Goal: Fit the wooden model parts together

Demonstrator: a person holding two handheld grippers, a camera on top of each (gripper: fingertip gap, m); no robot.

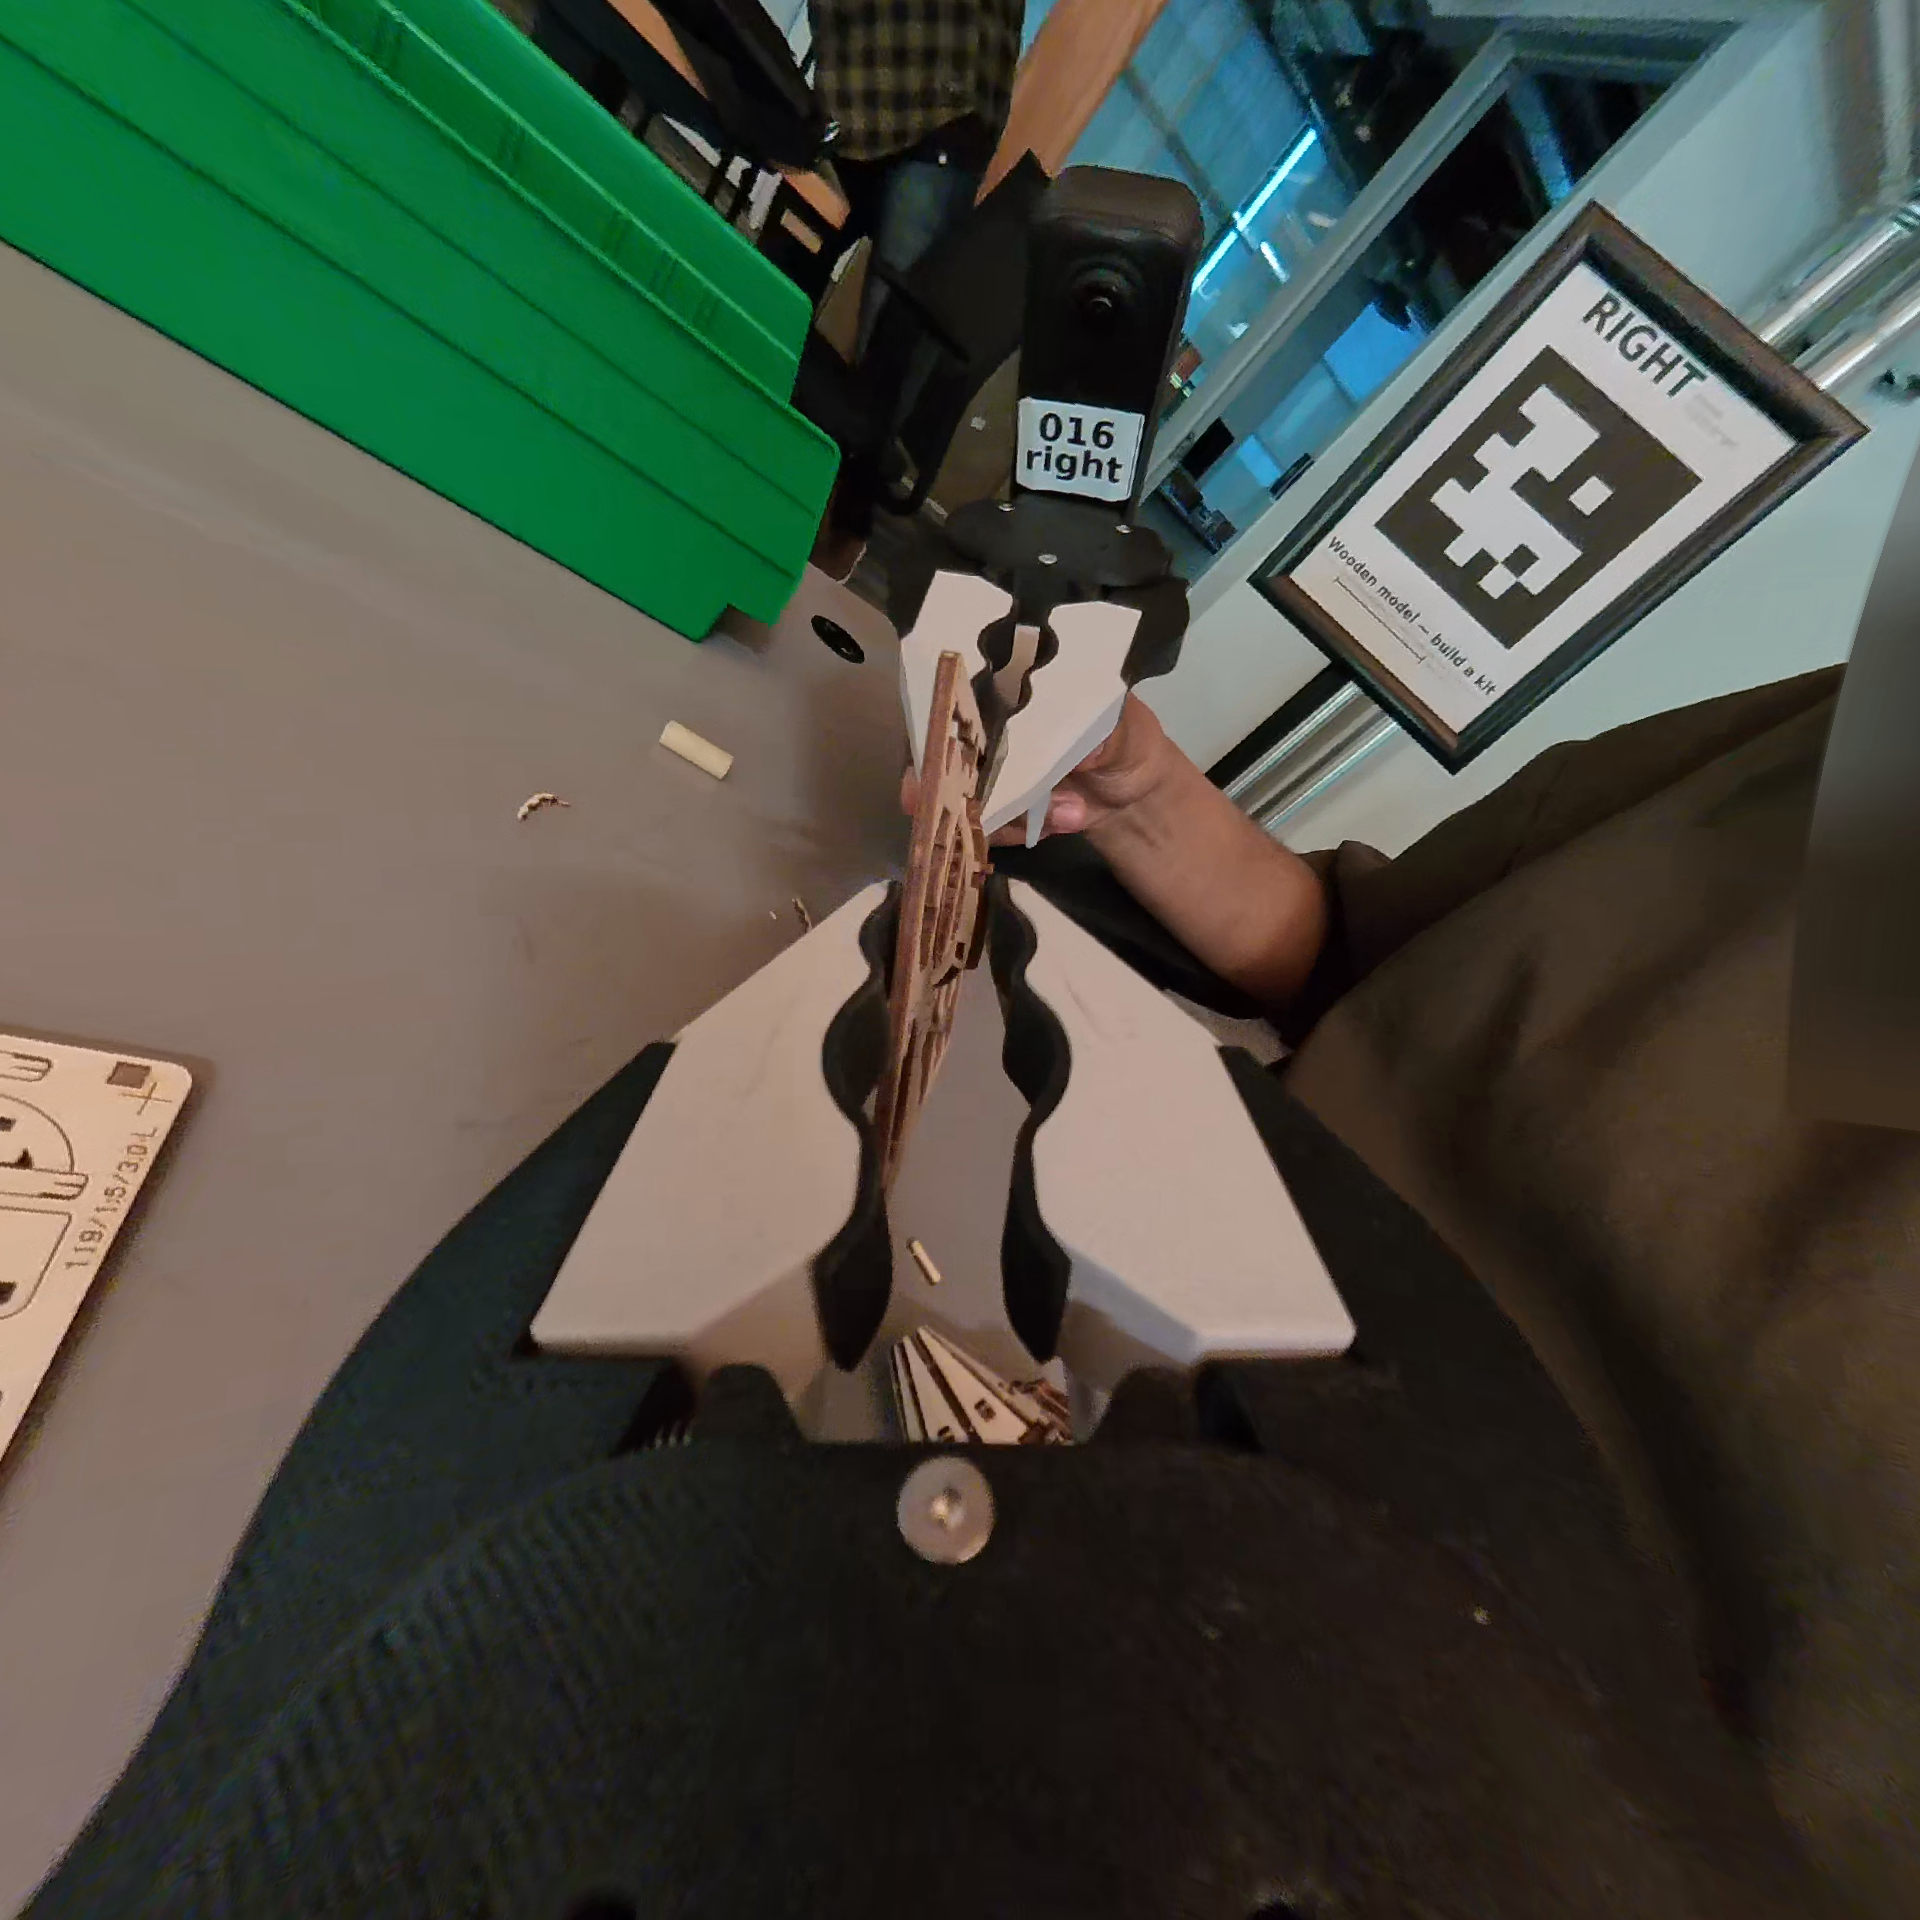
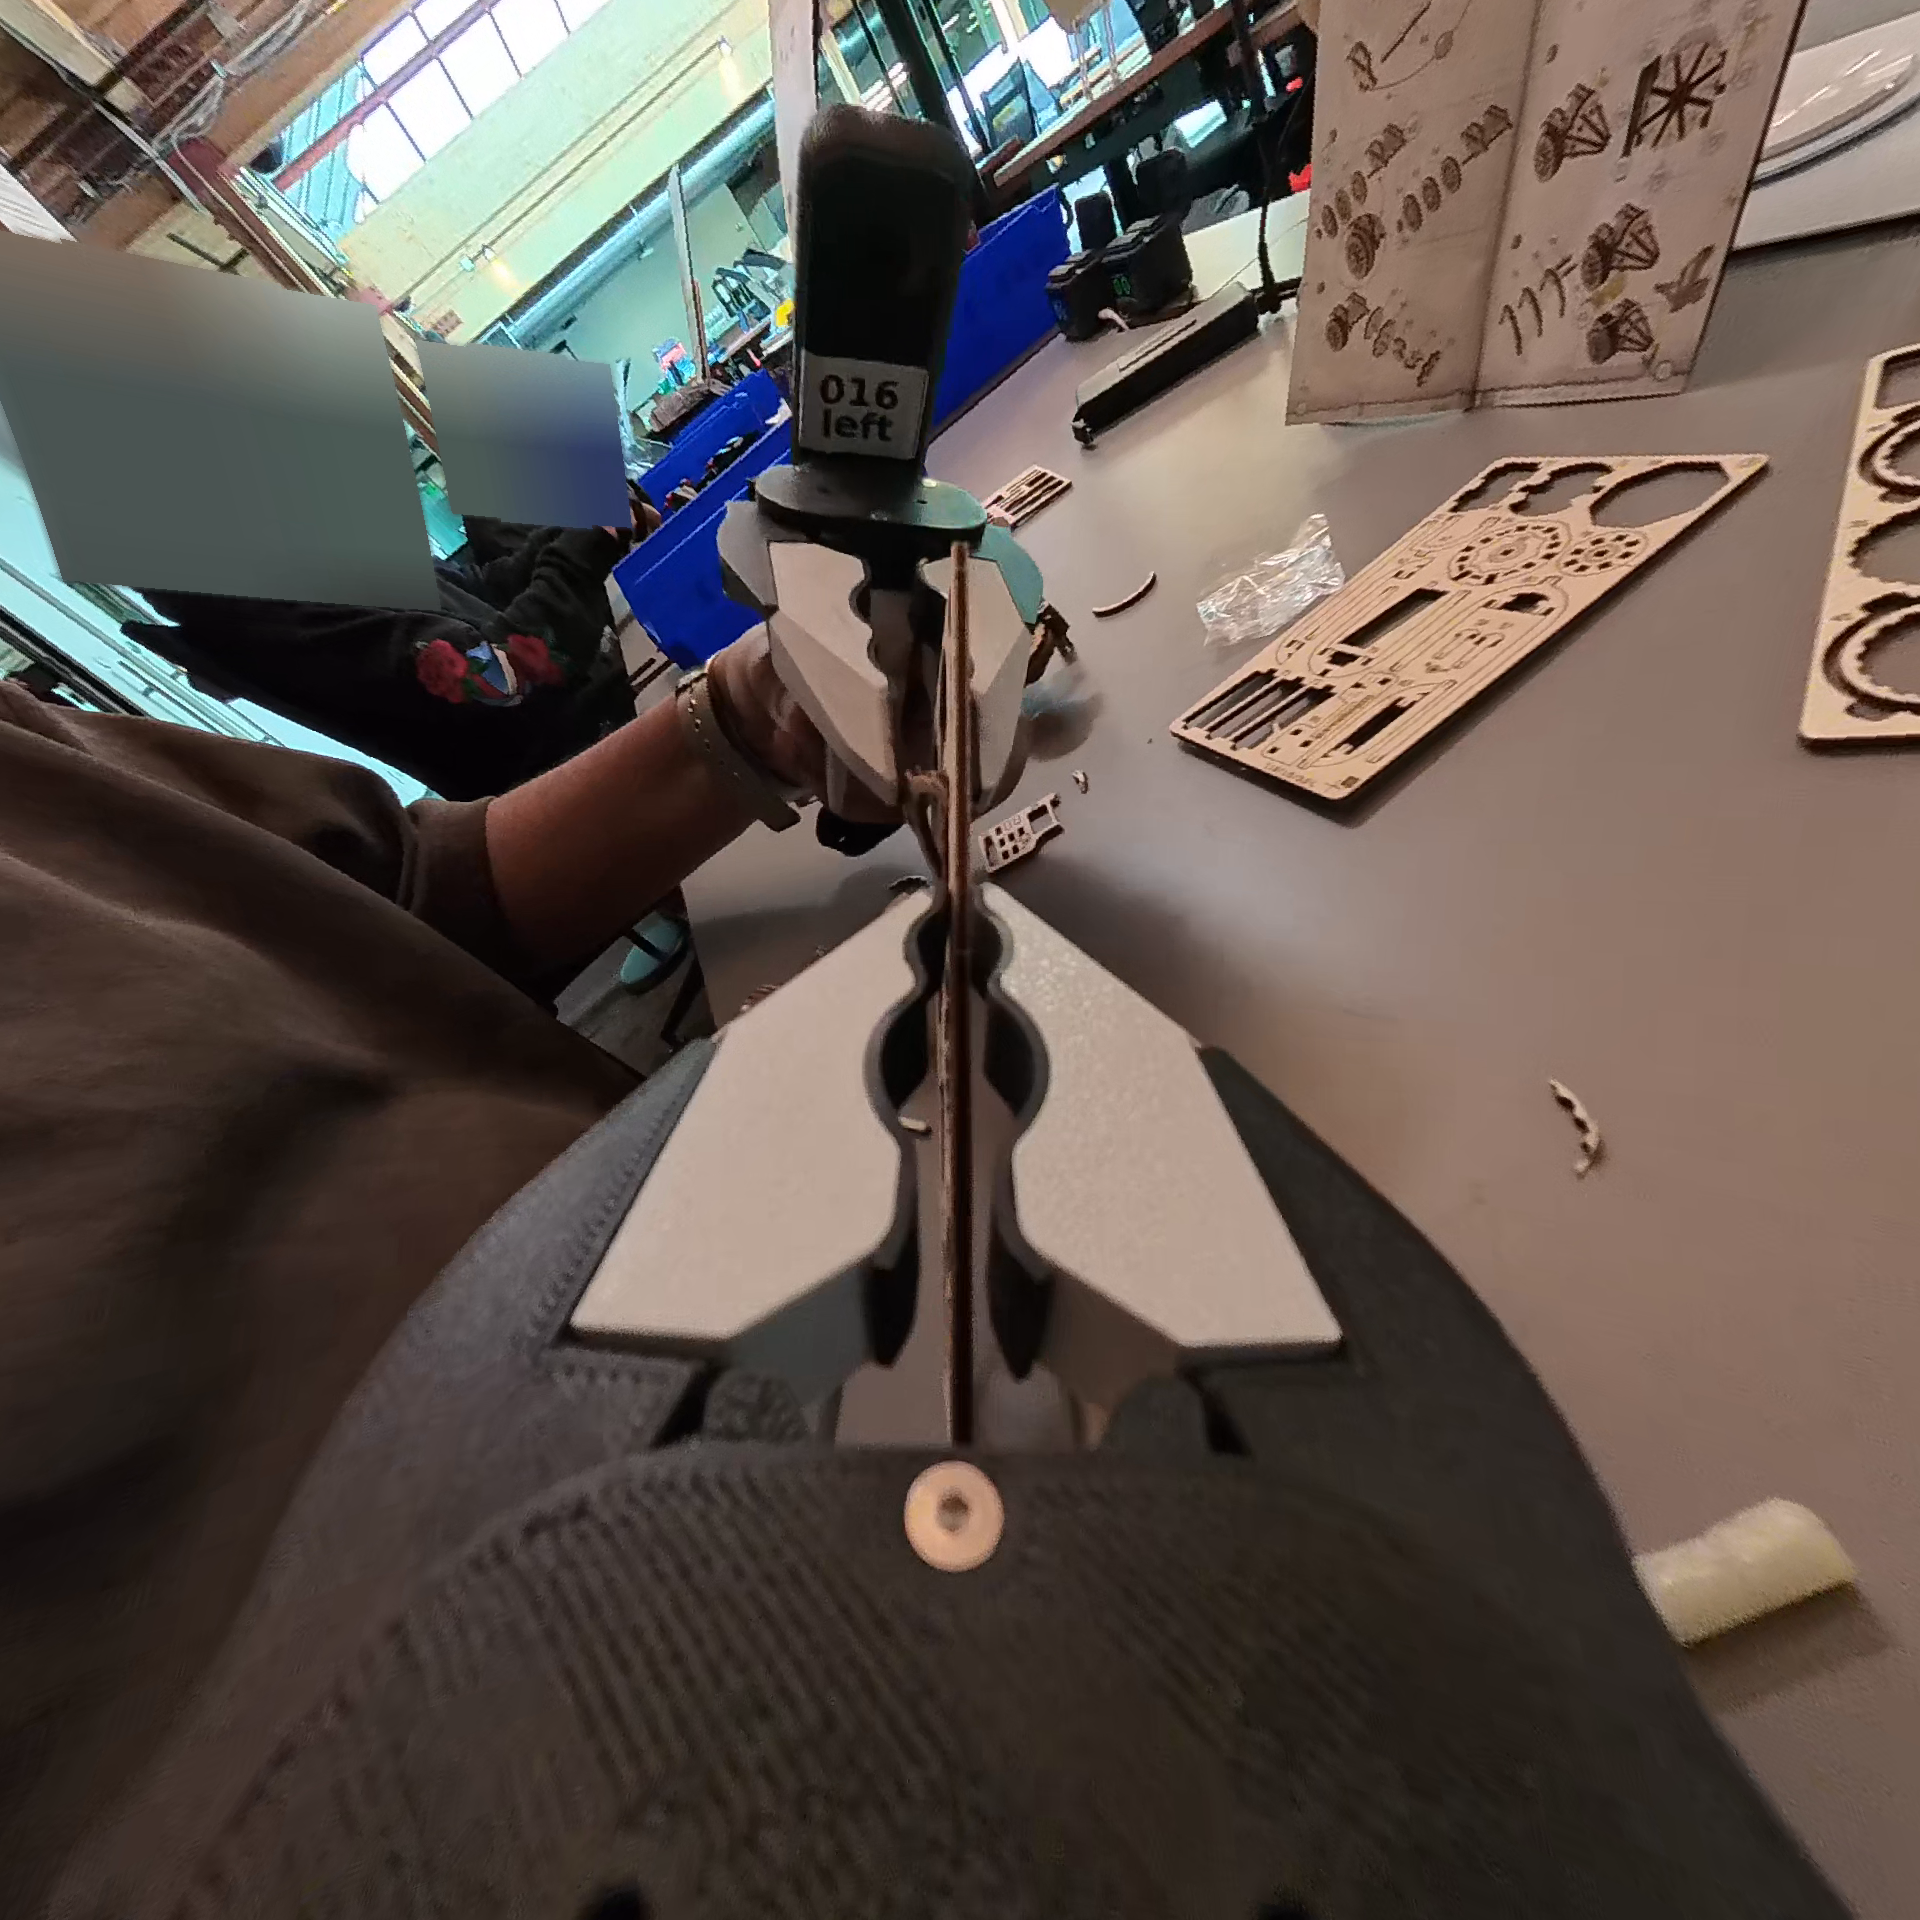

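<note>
A thin laser-cut wooden part (image 1: 935, 935) with cut-out patterns is held in the air between both grippers, above the grey table (image 1: 312, 883). My left gripper (image 1: 940, 894) is shut on its near end. The part leans against the left pad. My right gripper (image 1: 971, 800) faces it from the far side and grips the other end. In the right wrist view the part (image 2: 956, 1091) shows edge-on. It runs straight through my shut right gripper (image 2: 954, 902) and on into the left gripper (image 2: 935, 805). A small wooden piece (image 2: 1023, 831) lies on the table below.
Green bins (image 1: 416, 312) stand at the table's far left, beside a framed sign (image 1: 1558, 488). Wooden part sheets (image 2: 1455, 634) (image 2: 1870, 561) (image 1: 83, 1174), a folded instruction sheet (image 2: 1507, 208), a plastic bag (image 2: 1268, 582) and a white foam roll (image 2: 1745, 1584) lie around. Blue bins (image 2: 707, 582) and people are beyond.
</note>
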